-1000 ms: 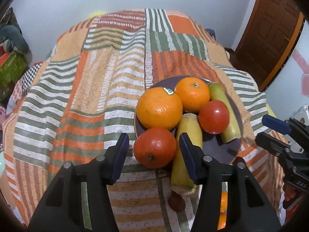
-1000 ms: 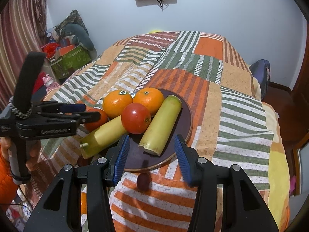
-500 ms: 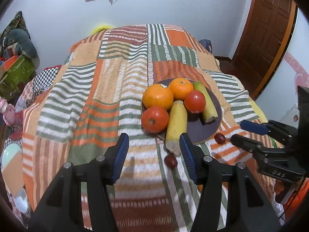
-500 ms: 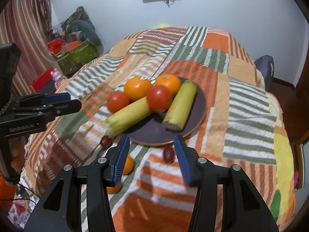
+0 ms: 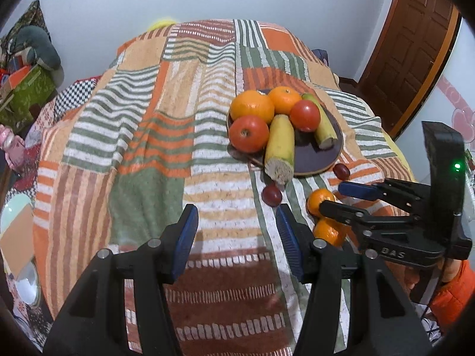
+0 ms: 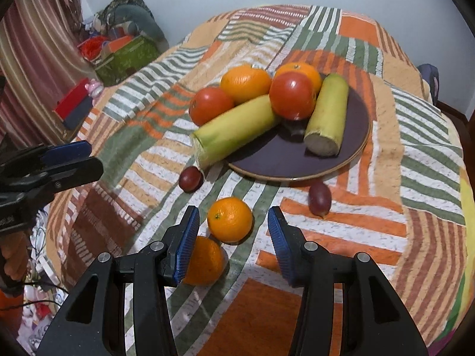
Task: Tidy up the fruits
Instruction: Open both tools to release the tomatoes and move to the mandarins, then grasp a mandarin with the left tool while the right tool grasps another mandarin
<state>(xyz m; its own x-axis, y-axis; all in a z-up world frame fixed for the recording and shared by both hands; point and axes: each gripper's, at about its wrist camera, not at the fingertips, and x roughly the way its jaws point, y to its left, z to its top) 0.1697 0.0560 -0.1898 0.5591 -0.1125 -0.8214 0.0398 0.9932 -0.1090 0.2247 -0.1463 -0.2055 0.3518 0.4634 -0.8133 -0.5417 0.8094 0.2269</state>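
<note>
A dark round plate [image 6: 341, 154] [image 5: 311, 160] on the striped bedspread holds two oranges, two tomatoes and two yellow-green corn cobs; one cob [image 6: 234, 130] overhangs the rim. Two small oranges lie on the cloth: one [image 6: 230, 219] between my right gripper's open fingers, one [image 6: 204, 261] partly behind its left pad. Two dark grapes [image 6: 191, 179] [image 6: 319, 197] lie near the plate's front rim. My right gripper [image 6: 233, 237] [image 5: 341, 197] is open and empty. My left gripper [image 5: 236, 237] [image 6: 71, 158] is open and empty, held back from the plate.
The patchwork bedspread [image 5: 148, 136] covers the whole bed. A green box and clutter [image 6: 124, 53] stand beside the bed at the left. A brown door [image 5: 412, 44] is at the far right, a white wall behind.
Both grippers have pulled back from the plate. A tomato that sat between the left fingers now rests on the plate. Small oranges and grapes have come into view.
</note>
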